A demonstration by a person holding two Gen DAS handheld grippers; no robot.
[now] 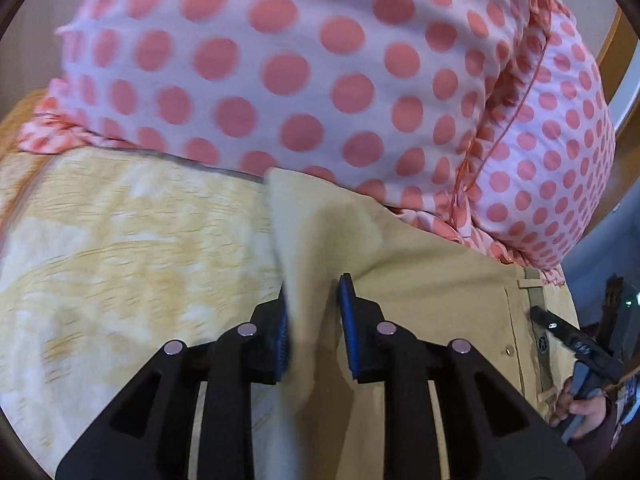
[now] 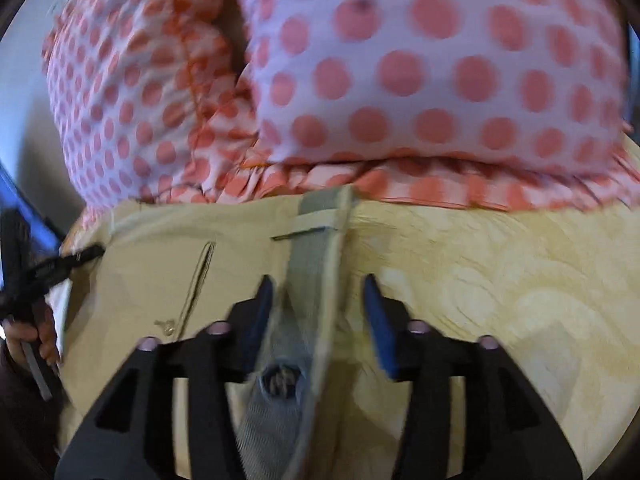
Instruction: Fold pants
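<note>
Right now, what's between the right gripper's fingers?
In the right wrist view, the waistband edge of the khaki pants runs up between the right gripper's fingers. It lies against the left one; a gap remains at the right one.

Pants [image 1: 420, 280] on bedspread [image 1: 120, 260], before pillows [image 1: 280, 60]

Both wrist views close, low over bed [image 1: 120, 240], facing pillows [image 1: 280, 60]; share pants [image 1: 420, 260].

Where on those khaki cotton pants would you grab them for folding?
Grab the khaki cotton pants at the grey-lined waistband, coming in low from the near edge. There the fabric rises in a ridge between the right gripper fingers; the left gripper straddles a similar raised fold.
</note>
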